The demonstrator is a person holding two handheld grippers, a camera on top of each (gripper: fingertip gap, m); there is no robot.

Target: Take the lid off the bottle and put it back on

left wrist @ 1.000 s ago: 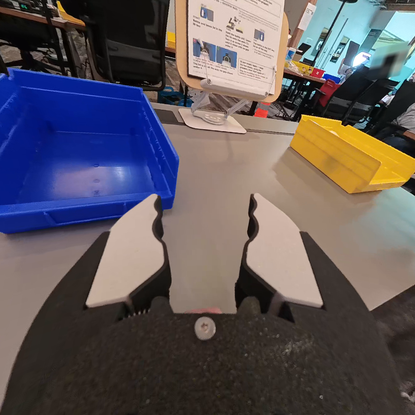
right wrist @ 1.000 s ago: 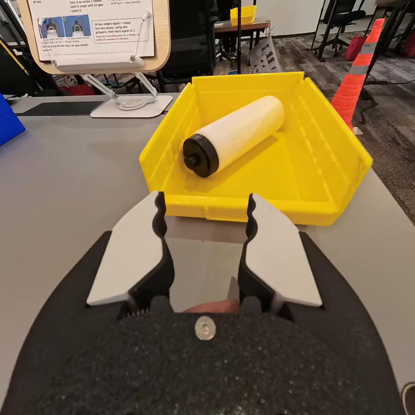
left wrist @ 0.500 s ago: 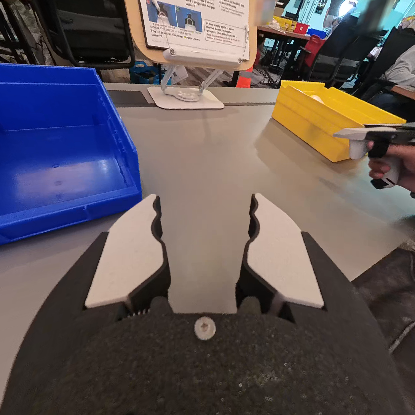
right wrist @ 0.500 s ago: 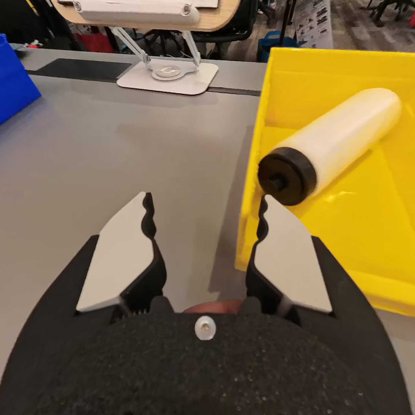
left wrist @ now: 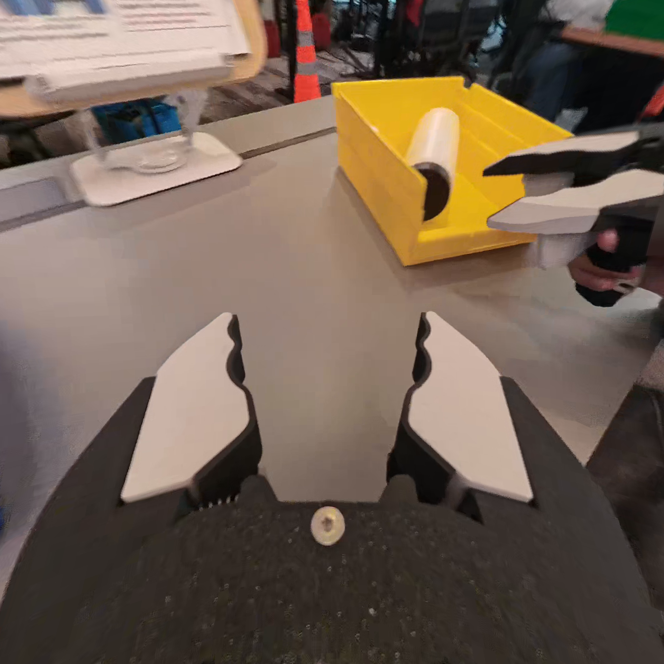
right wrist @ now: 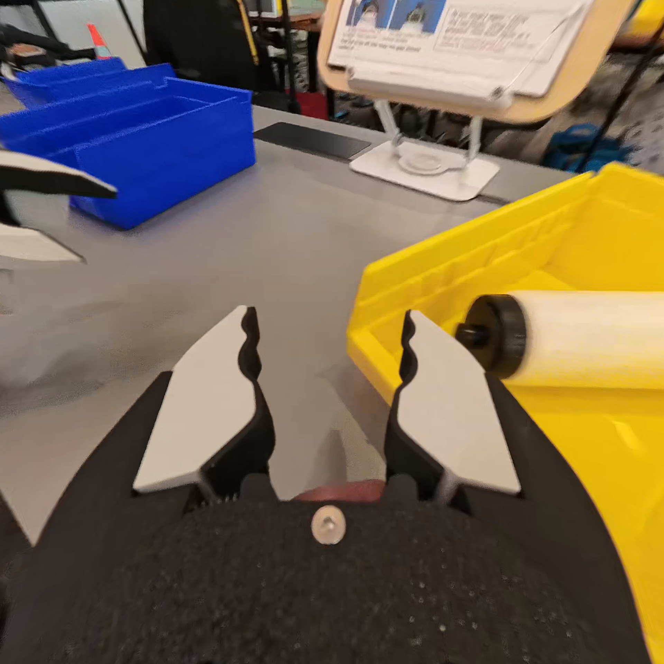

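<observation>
Grey matte table (right wrist: 251,258) bearing all. Left of yellow bin (right wrist: 449,251): blue ribbed plastic bin (right wrist: 161,143), contents hidden. Inside yellow bin: white cylindrical bottle (right wrist: 593,334) lying sideways, ridged black lid (right wrist: 503,337) on. Beside yellow bin: right gripper (right wrist: 328,323), left gripper (left wrist: 328,323), both gaping, holding nothing.

Your left gripper (left wrist: 328,323) and right gripper (right wrist: 328,316) each had a rough, matt black body with a shiny metal screw (left wrist: 327,525), and smooth matt grey plates on jaws lined in dull black. The tabletop (left wrist: 251,269) under you looked smooth and grey with a soft sheen, while the yellow bin (right wrist: 449,251) and blue bin (right wrist: 161,143) were glossy moulded plastic. The bottle (right wrist: 593,334) looked like cloudy, satiny white plastic with a ribbed matt black lid (right wrist: 503,337), and the stand (right wrist: 431,169) held paper sheets on a pale wood-look board.
</observation>
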